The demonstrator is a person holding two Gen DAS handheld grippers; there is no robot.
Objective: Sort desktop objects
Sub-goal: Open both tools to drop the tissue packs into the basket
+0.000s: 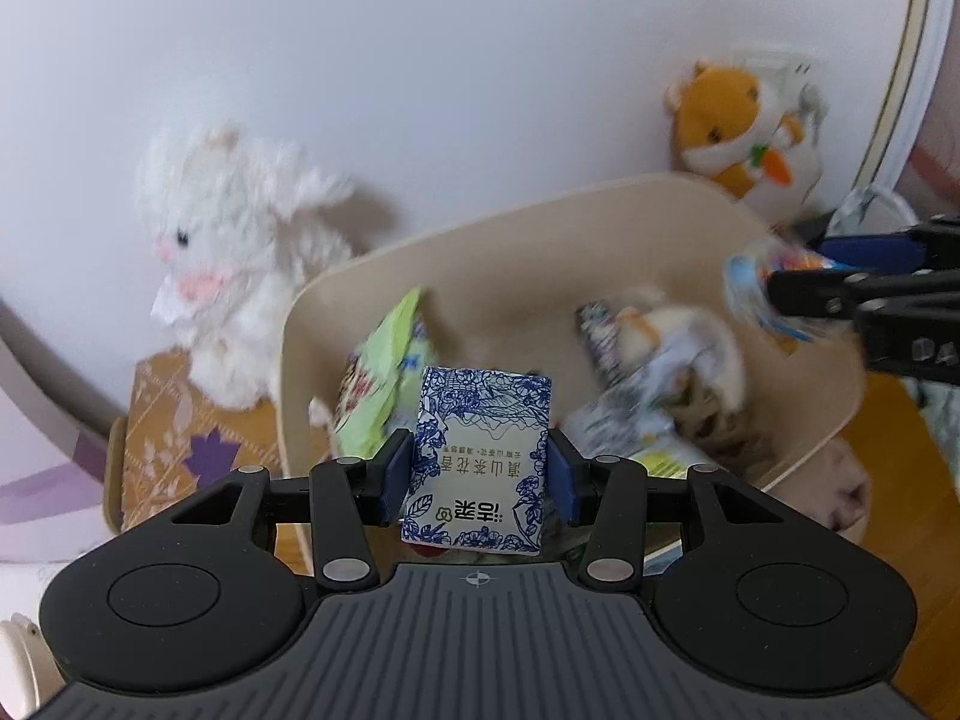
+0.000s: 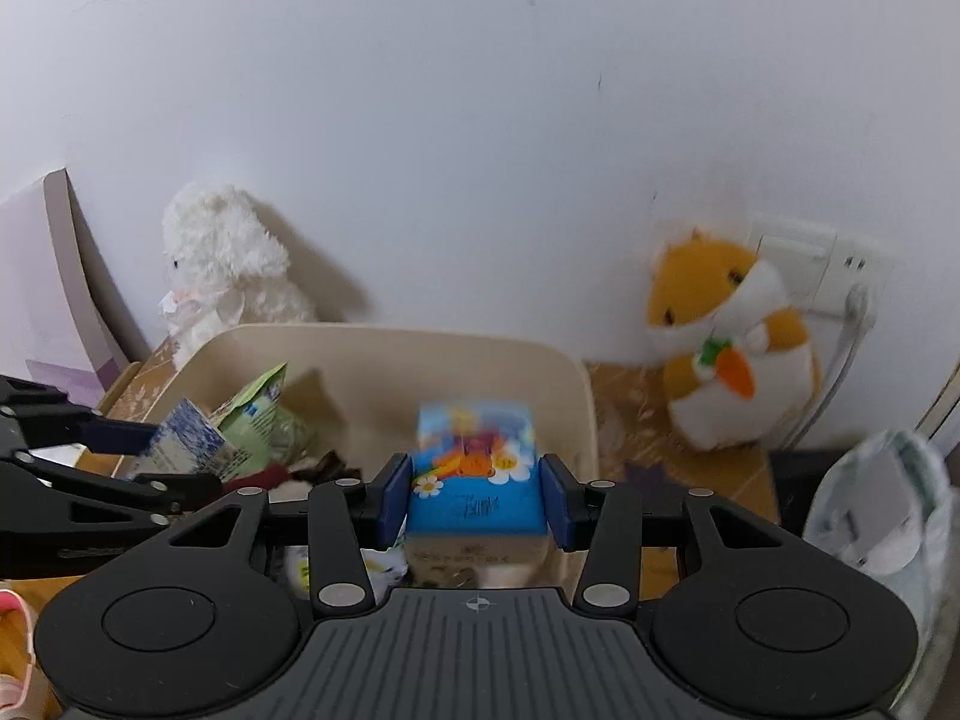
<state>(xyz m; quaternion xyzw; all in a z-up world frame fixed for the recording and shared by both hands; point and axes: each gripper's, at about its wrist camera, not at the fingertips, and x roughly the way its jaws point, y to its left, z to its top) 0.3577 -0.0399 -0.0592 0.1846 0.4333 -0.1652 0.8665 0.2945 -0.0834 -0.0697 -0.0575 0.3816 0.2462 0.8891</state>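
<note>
Left tongs [image 1: 480, 474] clamp blue-white floral tissue pack [image 1: 480, 456]; right tongs [image 2: 477, 501] clamp blue cartoon pack [image 2: 474, 468].

bright, even daylight | soft shadows on wall | motion blur | fisheye-bent edges

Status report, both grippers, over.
Left gripper shut on blue-white packet. Right gripper shut on blue cartoon box. Both over beige bin. Nothing blocking.

I see a plain white wall [image 2: 480, 120] behind a wooden desk [image 2: 636, 420]. A white wall socket [image 2: 840, 264] sits low on my right, and a pale purple panel [image 2: 42, 300] leans at left.
</note>
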